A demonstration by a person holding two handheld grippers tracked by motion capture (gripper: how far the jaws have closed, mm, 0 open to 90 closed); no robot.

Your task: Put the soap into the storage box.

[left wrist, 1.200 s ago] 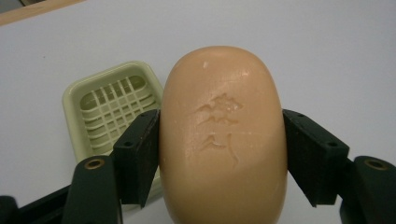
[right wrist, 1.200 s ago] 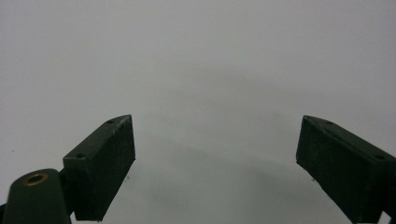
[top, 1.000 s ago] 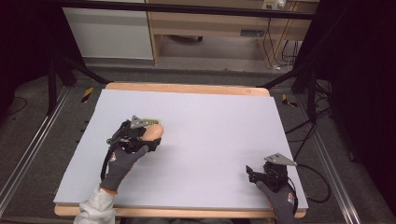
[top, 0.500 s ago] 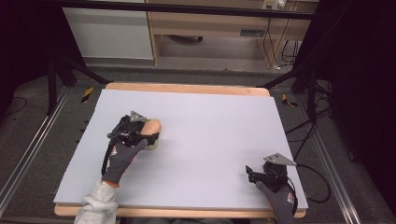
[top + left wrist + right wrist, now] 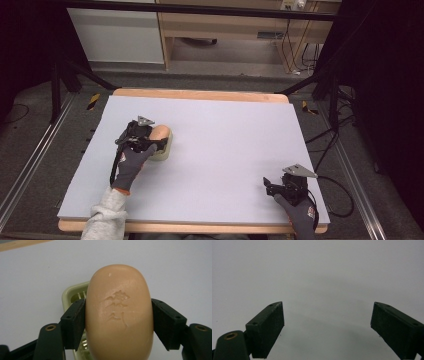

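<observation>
A tan oval bar of soap point(image 5: 119, 312) with a stamped mark is clamped between the jaws of my left gripper point(image 5: 118, 322). Under and behind it lies a pale green slatted soap dish point(image 5: 75, 293). In the high view the soap point(image 5: 160, 134) and the soap dish point(image 5: 165, 150) sit at the table's left middle, with my left gripper point(image 5: 150, 142) shut on the soap above the dish. My right gripper point(image 5: 270, 186) rests near the front right corner, and in its own view the right gripper point(image 5: 327, 327) is open over bare grey surface.
The table top point(image 5: 225, 145) is a light grey sheet with a wooden rim. A cable point(image 5: 335, 187) trails off the right edge from the right gripper. Black frame legs and floor rails stand around the table.
My left gripper has carried the soap a little right and toward the front, over the soap dish. The right gripper has stayed put.
</observation>
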